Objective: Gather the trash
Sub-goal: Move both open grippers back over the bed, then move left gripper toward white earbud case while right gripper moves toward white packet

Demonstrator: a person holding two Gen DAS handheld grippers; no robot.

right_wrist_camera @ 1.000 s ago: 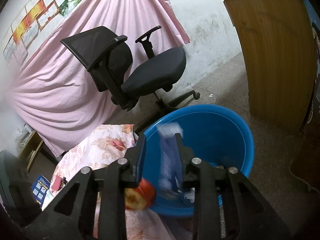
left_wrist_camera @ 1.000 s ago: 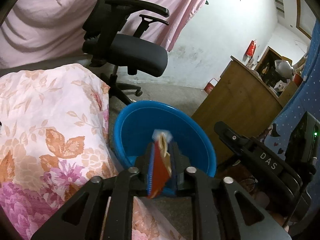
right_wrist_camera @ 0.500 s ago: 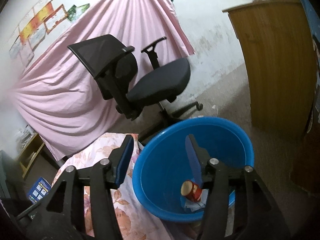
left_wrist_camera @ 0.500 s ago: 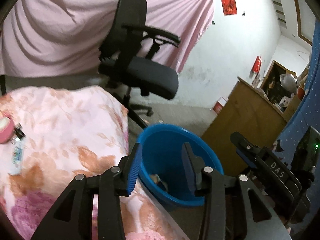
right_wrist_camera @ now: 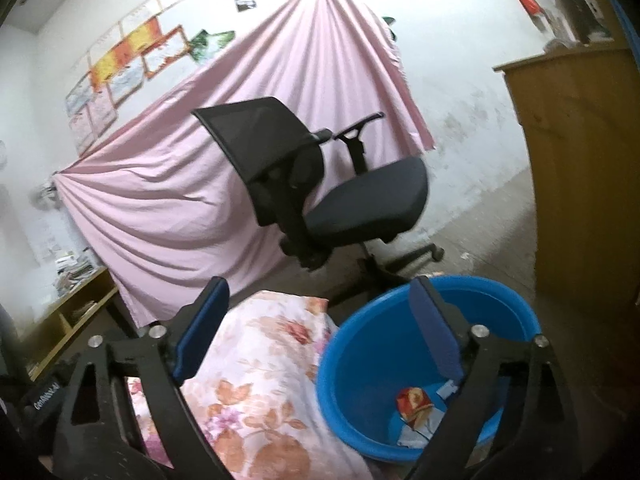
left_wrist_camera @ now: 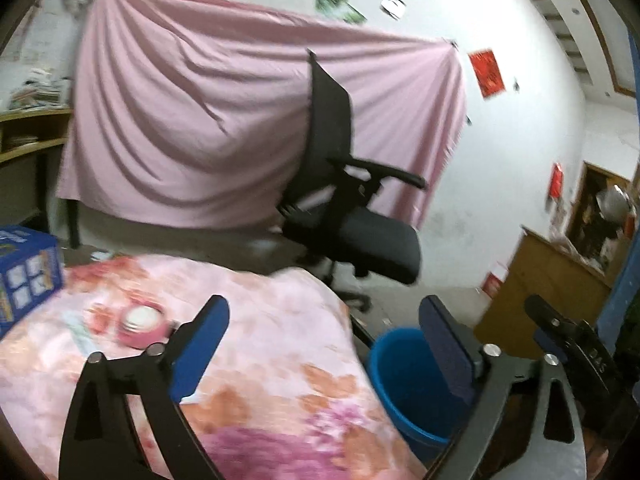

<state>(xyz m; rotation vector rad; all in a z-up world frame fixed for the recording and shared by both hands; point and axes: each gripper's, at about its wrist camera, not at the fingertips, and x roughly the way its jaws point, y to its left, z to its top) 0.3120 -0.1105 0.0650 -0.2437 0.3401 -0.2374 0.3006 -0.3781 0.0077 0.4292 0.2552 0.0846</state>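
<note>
Beside the right edge of the floral-cloth table (right_wrist_camera: 256,364) sits the blue tub (right_wrist_camera: 400,312) on the floor, touching or nearly touching the cloth's hanging edge. At the tub's bottom lies the trash: a red-and-yellow wrapper (right_wrist_camera: 414,400) on top of pale crumpled packaging (right_wrist_camera: 416,432). Right gripper (right_wrist_camera: 320,332) is empty, blue pads spread wide, one pad over the table's far corner, the other over the tub's near rim. Left gripper (left_wrist_camera: 326,344) also spread wide and empty, one pad over the tabletop, the other over the tub (left_wrist_camera: 404,380) just off the table's right edge. On the table toward its left edge: a pink round container (left_wrist_camera: 142,322), blurred, with a pale flat item just left of it, too smeared to identify. Blue printed box (left_wrist_camera: 28,272) at the table's far-left corner. Black office chair (right_wrist_camera: 320,192) stands beyond the table's far edge, in front of a pink draped sheet (right_wrist_camera: 192,168). Wooden cabinet (right_wrist_camera: 576,168) at right, beyond the tub. Right gripper's body shows in the left view's lower right corner.
</note>
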